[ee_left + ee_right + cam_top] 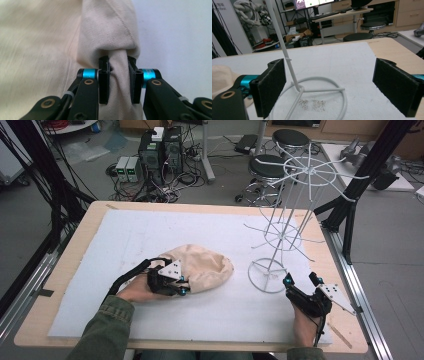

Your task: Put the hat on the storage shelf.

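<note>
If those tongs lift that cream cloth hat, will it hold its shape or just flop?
Probably flop. Where the left tongs pinch the cream hat, the fabric bunches into soft folds, so it looks thin and limp. It lies slumped on the white mat, which suggests it is light. The woven cloth looks unlikely to slip from the pads.

Hat (202,266) lies left of the wire stand (280,245) on the worktop's (65,265) mat (150,230); stools (267,167) stand behind.

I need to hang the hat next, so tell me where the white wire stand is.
In the high view the white wire stand rises at the mat's right, its ring base just ahead of the open right gripper, right of the cream hat.
</note>
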